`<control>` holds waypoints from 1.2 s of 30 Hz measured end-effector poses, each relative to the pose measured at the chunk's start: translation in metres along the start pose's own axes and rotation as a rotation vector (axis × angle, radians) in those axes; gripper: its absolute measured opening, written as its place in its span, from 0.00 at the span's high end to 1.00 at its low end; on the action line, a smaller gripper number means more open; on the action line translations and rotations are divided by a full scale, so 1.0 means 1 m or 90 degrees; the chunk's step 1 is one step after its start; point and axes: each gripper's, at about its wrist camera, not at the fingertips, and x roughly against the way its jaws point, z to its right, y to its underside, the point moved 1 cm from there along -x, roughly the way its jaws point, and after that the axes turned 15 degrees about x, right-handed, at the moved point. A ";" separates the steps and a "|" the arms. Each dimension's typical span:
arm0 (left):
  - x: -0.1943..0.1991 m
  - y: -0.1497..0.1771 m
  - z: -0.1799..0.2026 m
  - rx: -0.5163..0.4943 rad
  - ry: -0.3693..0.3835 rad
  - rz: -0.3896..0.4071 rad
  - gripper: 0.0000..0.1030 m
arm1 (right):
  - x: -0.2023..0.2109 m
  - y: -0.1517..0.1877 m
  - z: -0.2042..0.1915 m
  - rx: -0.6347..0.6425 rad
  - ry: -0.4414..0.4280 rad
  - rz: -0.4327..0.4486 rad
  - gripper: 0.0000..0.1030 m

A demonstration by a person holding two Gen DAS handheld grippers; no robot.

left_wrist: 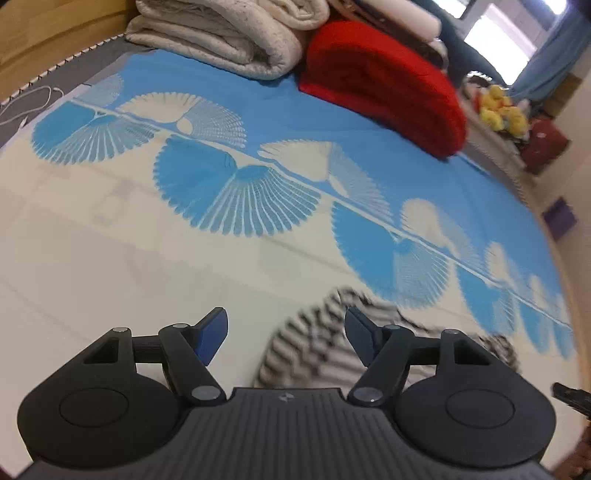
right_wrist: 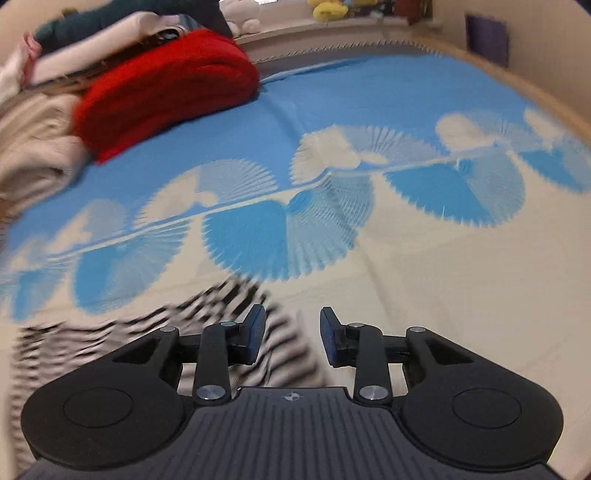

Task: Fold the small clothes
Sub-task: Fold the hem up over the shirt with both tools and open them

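Note:
A black-and-white striped garment (left_wrist: pixel 317 347) lies blurred on the cream and blue bedspread (left_wrist: pixel 110 229), below and between the fingers of my left gripper (left_wrist: pixel 286 338). That gripper is open wide and its blue pads (left_wrist: pixel 212 338) touch nothing. In the right wrist view the same striped garment (right_wrist: pixel 155 328) spreads to the lower left, partly behind the left finger. My right gripper (right_wrist: pixel 292 338) stands partly open above its edge, with a clear gap between the pads (right_wrist: pixel 330 339) and no cloth pinched there.
A folded red blanket (left_wrist: pixel 384 88) and a folded beige blanket (left_wrist: pixel 229 33) lie at the far side of the bed. Yellow soft toys (left_wrist: pixel 500 109) sit on a ledge beyond. A white cable (left_wrist: pixel 26 107) lies at the far left. A dark object (left_wrist: pixel 572 398) shows at the right edge.

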 end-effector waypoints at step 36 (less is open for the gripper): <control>-0.037 0.093 -0.069 -0.115 -0.011 -0.235 0.99 | 0.003 0.121 0.032 -0.053 -0.015 -0.183 0.98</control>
